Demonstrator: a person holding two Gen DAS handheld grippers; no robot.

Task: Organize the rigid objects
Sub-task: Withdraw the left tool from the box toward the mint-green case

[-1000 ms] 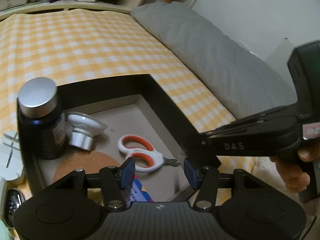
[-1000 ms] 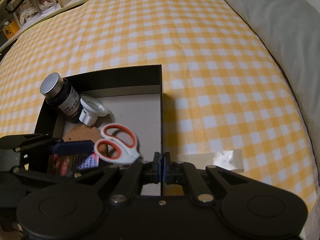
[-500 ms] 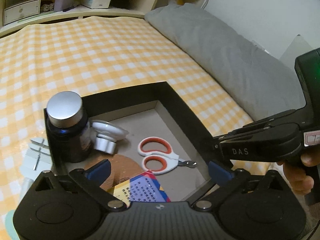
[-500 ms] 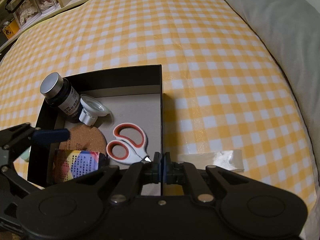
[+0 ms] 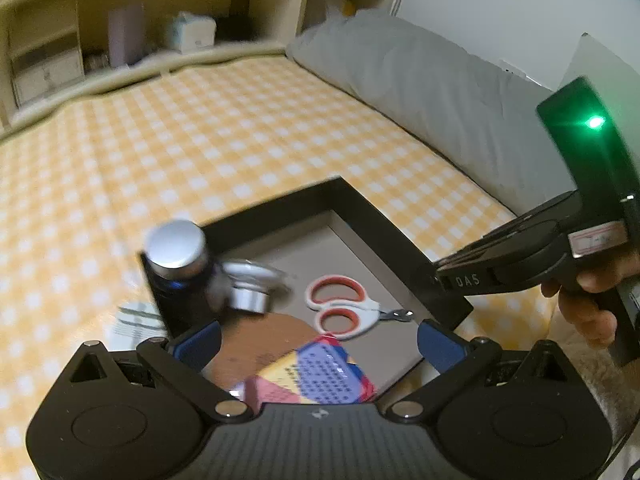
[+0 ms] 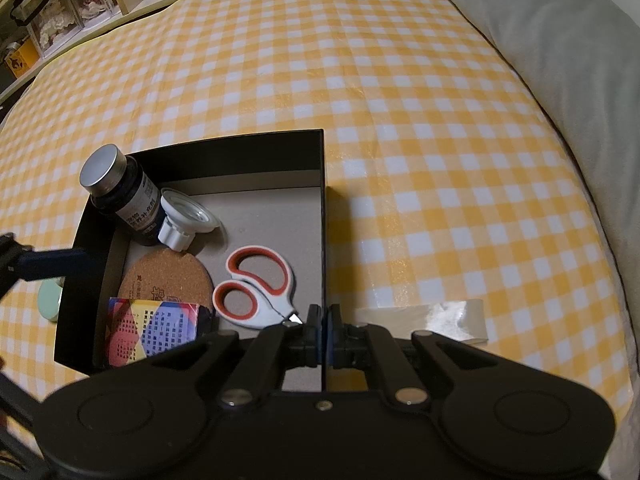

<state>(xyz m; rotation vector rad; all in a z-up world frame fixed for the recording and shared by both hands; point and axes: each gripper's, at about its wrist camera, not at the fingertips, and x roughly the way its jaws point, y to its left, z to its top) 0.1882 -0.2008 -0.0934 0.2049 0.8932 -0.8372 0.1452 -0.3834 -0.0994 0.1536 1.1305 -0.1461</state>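
— Yellow-checked cloth (image 6: 400, 120) all round?
— Yes, bare beyond the black box (image 6: 322, 200). Right gripper (image 6: 322, 332) pinches its near right wall; left gripper (image 5: 316, 344) gapes empty above the card pack (image 5: 316, 376). Farther in: scissors (image 6: 260, 284), coaster (image 6: 168, 280), bottle (image 6: 120, 196) in the far-left corner.

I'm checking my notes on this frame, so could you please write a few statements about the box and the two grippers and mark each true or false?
1. The scissors lie inside the black box. True.
2. The left gripper is shut on the colourful card box. False: its jaws are spread wide and hold nothing.
3. The right gripper is shut on the box's right wall. True.
4. The dark bottle lies flat on the cork coaster. False: it stands in the box's far left corner, off the coaster.
5. The scissor handles are blue. False: they are white with orange-red lining.
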